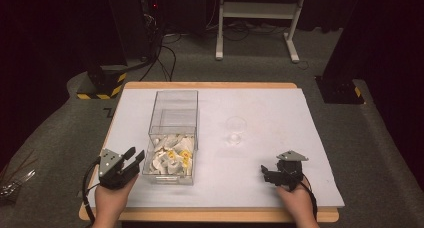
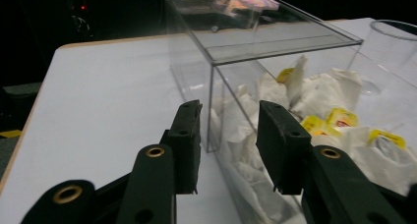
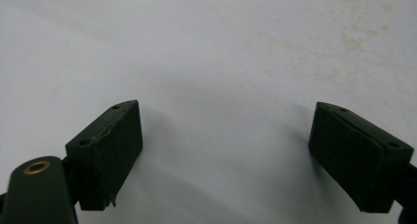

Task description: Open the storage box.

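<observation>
A dim room with grey carpet [image 1: 250,68]. A white frame stand [image 1: 257,10] stands beyond the desk's far edge, black cables [image 1: 165,53] beside it, and 2 yellow-striped black bases [image 1: 100,85] near the far corners.

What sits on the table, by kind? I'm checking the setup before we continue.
Clear plastic box holding tea bags, too heaped to count: 1
Clear cup: 1
Left gripper and right gripper, both with nothing between the pads: 2
Total: 4

High cam overhead; gripper cams close, sharing table [image 1: 260,113].
</observation>
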The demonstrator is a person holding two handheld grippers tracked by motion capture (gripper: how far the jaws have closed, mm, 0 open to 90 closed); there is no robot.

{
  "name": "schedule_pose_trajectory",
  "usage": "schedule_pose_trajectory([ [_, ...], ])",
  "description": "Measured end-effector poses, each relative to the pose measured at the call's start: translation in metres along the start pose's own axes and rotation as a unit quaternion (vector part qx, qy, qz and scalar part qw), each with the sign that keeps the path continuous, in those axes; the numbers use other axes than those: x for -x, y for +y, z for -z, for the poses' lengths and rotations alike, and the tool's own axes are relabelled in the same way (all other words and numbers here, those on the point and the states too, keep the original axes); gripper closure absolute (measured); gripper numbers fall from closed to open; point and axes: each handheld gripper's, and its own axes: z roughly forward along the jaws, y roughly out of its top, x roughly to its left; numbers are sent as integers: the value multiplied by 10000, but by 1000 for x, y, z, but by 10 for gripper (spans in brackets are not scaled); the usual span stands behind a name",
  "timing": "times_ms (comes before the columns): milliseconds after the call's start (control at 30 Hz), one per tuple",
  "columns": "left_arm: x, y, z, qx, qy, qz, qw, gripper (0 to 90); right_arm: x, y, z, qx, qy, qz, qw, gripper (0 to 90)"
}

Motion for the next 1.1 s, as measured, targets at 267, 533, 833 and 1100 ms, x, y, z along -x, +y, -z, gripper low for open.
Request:
schedule_pose_trajectory([
  [267,-26,-5,-18,-146,373,-94,9992,542,0,0,0,-3,6,-5,10000,132],
  [533,-39,-32,-42,-689,563,-274,9957,473,1,0,0,-17,29,-20,10000,130],
  [833,-51,-49,-49,-1004,470,-100,9938,457,1,0,0,-21,27,-33,10000,129],
  [1100,-53,-49,-55,-1282,575,-31,9901,362,-2,2,1,-12,-54,41,10000,137],
])
